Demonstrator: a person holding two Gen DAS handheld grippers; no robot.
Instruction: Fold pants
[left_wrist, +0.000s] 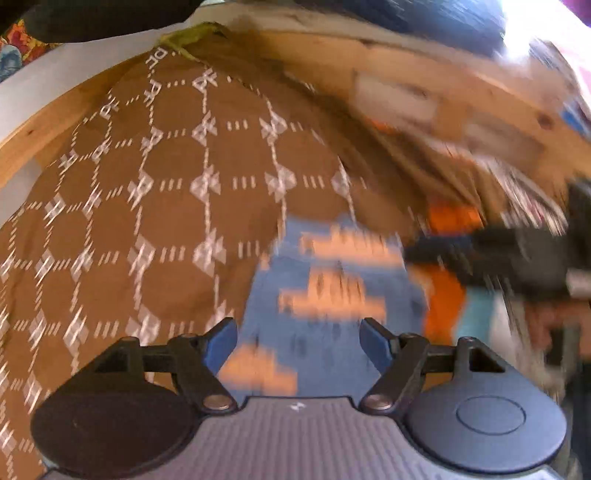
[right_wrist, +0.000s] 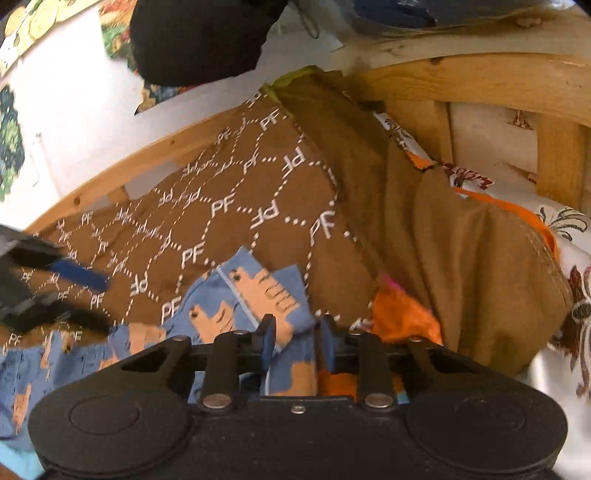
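Observation:
The pants (left_wrist: 325, 288) are blue with orange hand prints and lie rumpled on a brown cloth (left_wrist: 166, 203) stitched with white "PF" hexagons. My left gripper (left_wrist: 299, 343) hovers open over the pants, with nothing between its blue pads. In the right wrist view a folded corner of the pants (right_wrist: 221, 295) runs into my right gripper (right_wrist: 295, 332). Its fingers stand narrowly apart with the fabric between them, and I see no pads pressing. The left gripper (right_wrist: 55, 291) shows at the left edge of that view. The right gripper (left_wrist: 517, 254) is a dark blur in the left wrist view.
A wooden bed frame (right_wrist: 480, 77) curves behind the brown cloth (right_wrist: 240, 206). Orange fabric (right_wrist: 402, 314) lies beside the right gripper, and a white printed sheet (right_wrist: 569, 221) lies at the right. A black bundle (right_wrist: 199, 37) hangs at the top, before a white wall.

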